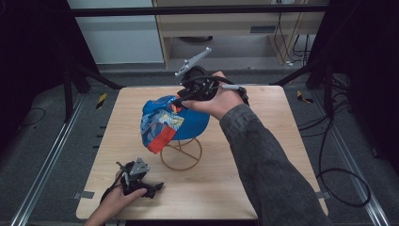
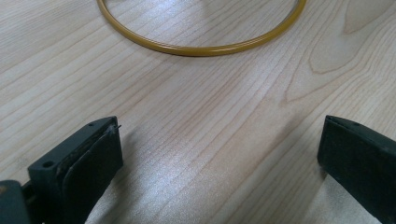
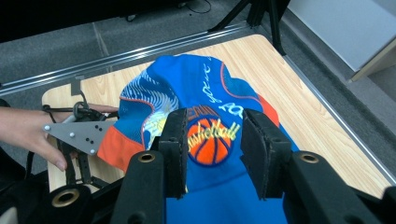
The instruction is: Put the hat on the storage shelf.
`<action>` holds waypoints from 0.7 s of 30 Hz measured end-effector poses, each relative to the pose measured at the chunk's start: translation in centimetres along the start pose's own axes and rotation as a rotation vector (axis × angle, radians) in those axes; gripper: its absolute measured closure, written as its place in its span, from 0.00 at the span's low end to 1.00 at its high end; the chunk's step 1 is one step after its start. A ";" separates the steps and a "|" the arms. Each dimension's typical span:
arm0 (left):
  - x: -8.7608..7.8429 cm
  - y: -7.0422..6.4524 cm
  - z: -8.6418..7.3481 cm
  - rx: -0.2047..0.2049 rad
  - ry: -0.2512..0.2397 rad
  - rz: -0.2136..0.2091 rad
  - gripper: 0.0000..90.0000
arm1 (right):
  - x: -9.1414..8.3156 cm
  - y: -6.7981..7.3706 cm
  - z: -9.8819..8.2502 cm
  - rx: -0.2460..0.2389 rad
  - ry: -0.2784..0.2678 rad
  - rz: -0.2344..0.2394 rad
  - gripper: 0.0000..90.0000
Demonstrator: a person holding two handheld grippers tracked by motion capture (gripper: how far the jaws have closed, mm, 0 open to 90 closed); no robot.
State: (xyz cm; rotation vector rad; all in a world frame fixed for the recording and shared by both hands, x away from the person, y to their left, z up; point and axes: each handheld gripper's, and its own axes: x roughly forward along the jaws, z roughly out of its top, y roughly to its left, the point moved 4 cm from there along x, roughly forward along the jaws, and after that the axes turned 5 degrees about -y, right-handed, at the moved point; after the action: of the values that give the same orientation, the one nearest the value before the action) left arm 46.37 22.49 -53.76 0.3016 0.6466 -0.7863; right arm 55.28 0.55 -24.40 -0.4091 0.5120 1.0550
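The cap [image 1: 167, 121] sits on the wire stand [image 1: 181, 153] near the middle of the table [image 1: 263, 155], its blue crown up and its orange-edged brim hanging toward my left side. In my right gripper view the cap [image 3: 205, 93] lies just past my jaws, the basketball patch [image 3: 212, 140] showing in the gap between them. My right gripper [image 1: 181, 100] is at the far top of the crown, and from above its tips look to be at the fabric, but I cannot tell whether they touch. The jaws stand narrow and partly apart, and no cloth is pinched between the pads.

My left gripper [image 1: 157, 187] rests low at the near left of the table, well apart from the cap. Its jaws are wide, with bare wood between them, and the ring [image 2: 201, 46] of the stand's base lies ahead of them.
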 end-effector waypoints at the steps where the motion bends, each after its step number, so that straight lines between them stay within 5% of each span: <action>1: 0.0 0.0 0.0 0.000 0.000 0.000 0.00 | -0.1 0.0 -0.1 0.002 -0.002 -0.001 0.69; 13: 0.0 0.0 0.0 0.000 0.000 0.001 0.00 | -2.3 -0.7 -1.9 0.031 -0.029 -0.039 0.67; 21: 0.0 0.0 0.0 0.000 0.000 0.001 0.00 | -3.8 -1.3 -3.5 0.074 -0.059 -0.090 0.51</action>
State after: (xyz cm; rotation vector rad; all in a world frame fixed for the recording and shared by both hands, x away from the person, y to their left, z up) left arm 46.36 22.49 -53.76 0.3015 0.6460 -0.7853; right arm 54.21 -4.62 -24.92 -0.3311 0.4741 0.9559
